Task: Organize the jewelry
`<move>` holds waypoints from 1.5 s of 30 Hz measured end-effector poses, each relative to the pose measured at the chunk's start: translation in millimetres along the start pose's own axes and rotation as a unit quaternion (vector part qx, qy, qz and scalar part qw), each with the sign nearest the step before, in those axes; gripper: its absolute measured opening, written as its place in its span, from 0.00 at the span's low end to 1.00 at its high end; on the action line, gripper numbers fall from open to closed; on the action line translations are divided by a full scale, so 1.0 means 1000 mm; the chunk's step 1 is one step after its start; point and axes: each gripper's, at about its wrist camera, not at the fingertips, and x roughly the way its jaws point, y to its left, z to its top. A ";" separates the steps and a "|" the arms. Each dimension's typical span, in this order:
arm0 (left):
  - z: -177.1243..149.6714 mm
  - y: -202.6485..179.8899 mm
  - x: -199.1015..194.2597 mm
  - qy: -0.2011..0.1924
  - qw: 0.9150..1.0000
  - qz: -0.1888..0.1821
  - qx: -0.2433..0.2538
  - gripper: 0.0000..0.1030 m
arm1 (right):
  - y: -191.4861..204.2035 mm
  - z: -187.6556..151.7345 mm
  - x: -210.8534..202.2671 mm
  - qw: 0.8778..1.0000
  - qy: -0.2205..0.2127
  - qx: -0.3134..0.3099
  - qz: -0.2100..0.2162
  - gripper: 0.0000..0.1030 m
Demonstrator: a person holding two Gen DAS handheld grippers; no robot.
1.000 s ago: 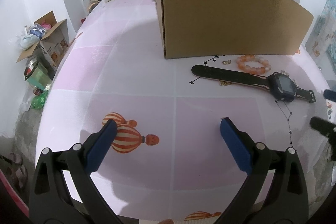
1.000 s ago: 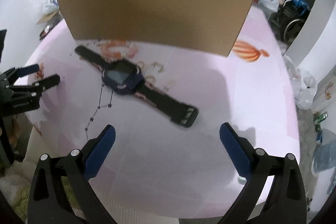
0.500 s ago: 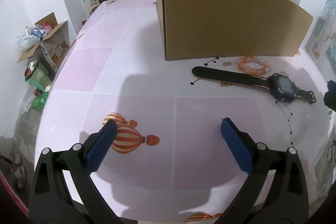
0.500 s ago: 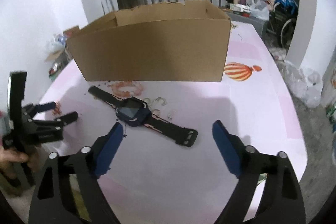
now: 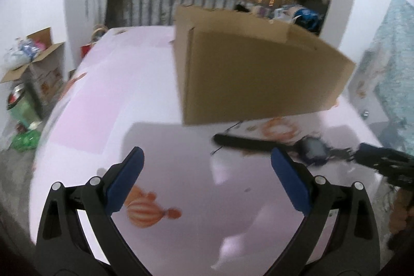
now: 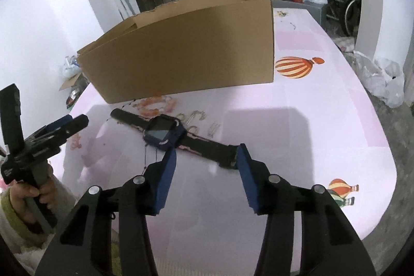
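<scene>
A dark blue smartwatch [image 6: 163, 132] with a black strap lies flat on the pink tablecloth [image 6: 310, 120], in front of an open cardboard box [image 6: 186, 51]. My right gripper [image 6: 205, 157] hovers over the strap's buckle end. Its jaws are closing with the strap between the pads, which do not visibly press on it. An orange bead bracelet [image 6: 157, 104], small gold pieces [image 6: 194, 115] and a thin black star chain [image 6: 145, 157] lie around the watch. My left gripper [image 5: 207, 162] stands open and empty over the cloth, left of the blurred watch [image 5: 313, 148] and the box [image 5: 258, 76].
A hand holds the left gripper [image 6: 75, 120] at the table's left edge. The right gripper [image 5: 375, 154] shows at that view's right edge. Open cartons [image 5: 33, 69] stand on the floor to the left, and plastic bags [image 6: 380, 79] and a wheelchair [image 6: 344, 7] to the right.
The right gripper's jaws have narrowed and moved in over the watch strap. Both cameras have tilted upward, showing more of the box and room. The left view is now blurred.
</scene>
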 end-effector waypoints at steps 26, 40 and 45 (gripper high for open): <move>0.018 -0.004 0.065 0.083 0.990 -0.098 -0.064 0.56 | -0.009 0.008 0.026 0.999 0.011 -0.017 -0.025 0.36; 0.015 -0.036 0.023 0.022 0.997 -0.077 0.006 0.20 | -0.010 0.008 0.028 1.000 0.007 -0.021 -0.019 0.36; 0.002 -0.054 0.002 0.002 0.997 -0.056 0.051 0.17 | -0.009 0.007 0.028 0.999 0.005 -0.028 -0.022 0.36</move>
